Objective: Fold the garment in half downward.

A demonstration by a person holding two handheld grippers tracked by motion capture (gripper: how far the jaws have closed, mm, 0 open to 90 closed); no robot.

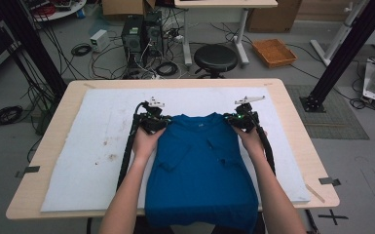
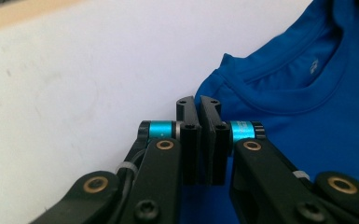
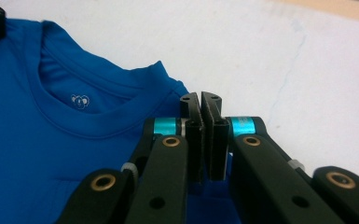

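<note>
at twelve o'clock inside the blue shirt [image 1: 197,165] collar sits a small white logo [image 3: 79,101], unreadable; my left gripper [image 2: 198,103] and right gripper [image 3: 201,99] each pinch a shoulder.

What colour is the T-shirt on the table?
The T-shirt is bright blue, with a tiny white print inside the collar. The right gripper view shows it best.

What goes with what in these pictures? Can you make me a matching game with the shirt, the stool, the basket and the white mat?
Things:
1. shirt
2. stool
3. basket
4. mat

Descriptions:
A. orange, on the floor behind the table
B. blue, lying on the mat with its sleeves folded in
C. white with a few brown stains
D. black and round, just past the table's far edge

Right pairs: 1-B, 2-D, 3-A, 4-C
</note>
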